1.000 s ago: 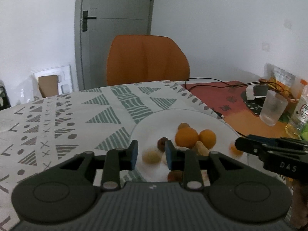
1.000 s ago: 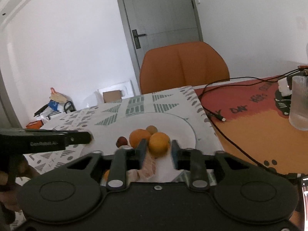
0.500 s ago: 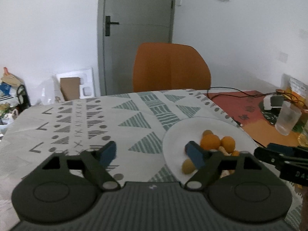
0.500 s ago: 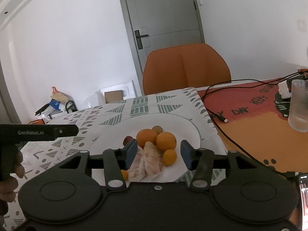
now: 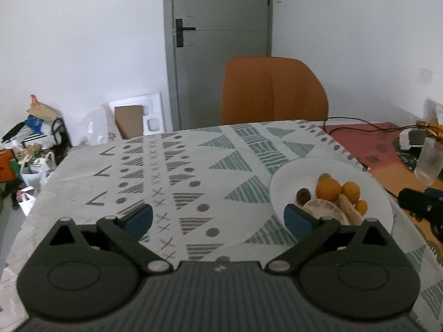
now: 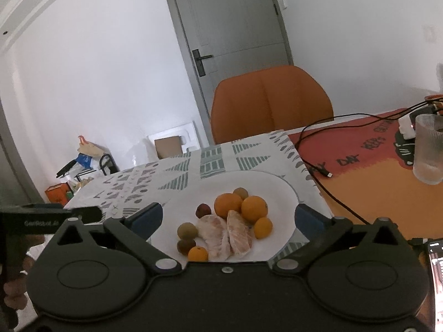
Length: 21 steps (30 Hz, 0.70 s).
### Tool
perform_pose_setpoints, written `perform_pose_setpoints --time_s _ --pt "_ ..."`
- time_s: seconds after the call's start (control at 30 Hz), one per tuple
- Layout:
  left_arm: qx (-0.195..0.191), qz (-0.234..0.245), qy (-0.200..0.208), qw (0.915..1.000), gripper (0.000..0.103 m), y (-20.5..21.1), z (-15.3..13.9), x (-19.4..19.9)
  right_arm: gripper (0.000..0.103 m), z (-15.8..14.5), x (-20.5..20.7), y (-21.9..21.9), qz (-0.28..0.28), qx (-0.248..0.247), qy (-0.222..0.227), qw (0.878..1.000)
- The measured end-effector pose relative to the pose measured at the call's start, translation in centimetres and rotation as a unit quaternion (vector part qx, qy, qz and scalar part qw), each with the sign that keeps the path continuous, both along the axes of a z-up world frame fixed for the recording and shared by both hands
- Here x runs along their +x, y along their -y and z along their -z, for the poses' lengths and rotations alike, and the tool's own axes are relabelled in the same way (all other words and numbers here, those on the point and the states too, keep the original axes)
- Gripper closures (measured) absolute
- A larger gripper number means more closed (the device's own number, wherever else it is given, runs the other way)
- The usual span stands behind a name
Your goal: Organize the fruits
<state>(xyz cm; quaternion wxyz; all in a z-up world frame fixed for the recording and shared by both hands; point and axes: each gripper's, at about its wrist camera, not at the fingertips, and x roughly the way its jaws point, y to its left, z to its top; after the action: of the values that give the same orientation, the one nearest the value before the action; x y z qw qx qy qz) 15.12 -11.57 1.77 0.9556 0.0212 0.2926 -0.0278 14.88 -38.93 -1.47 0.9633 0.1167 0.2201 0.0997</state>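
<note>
Covering table, patterned cloth [image 5: 193, 166] (orange chair [image 5: 274, 91] behind); both tongs [image 5: 218, 217] [image 6: 227, 215] gaping, empty.

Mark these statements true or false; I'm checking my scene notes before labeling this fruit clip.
1. Both grippers have their jaws wide open and hold nothing. True: left gripper, right gripper.
2. The peeled citrus segments lie on the white plate. True.
3. The two oranges sit on the bare tablecloth. False: they are on the plate.
4. The ribbed glass stands on the plate. False: it stands apart, on the red-orange mat.
5. The orange chair lies tipped over. False: it stands upright behind the table.
</note>
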Motion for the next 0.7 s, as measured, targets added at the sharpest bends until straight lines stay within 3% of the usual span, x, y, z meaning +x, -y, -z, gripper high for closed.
perform_pose_setpoints --time_s 0.7 --pt "-0.010 -0.027 0.024 0.9993 0.000 -3.8 -2.7 -6.3 0.000 -1.2 -3.1 -0.3 -0.021 -0.015 0.001 1.000"
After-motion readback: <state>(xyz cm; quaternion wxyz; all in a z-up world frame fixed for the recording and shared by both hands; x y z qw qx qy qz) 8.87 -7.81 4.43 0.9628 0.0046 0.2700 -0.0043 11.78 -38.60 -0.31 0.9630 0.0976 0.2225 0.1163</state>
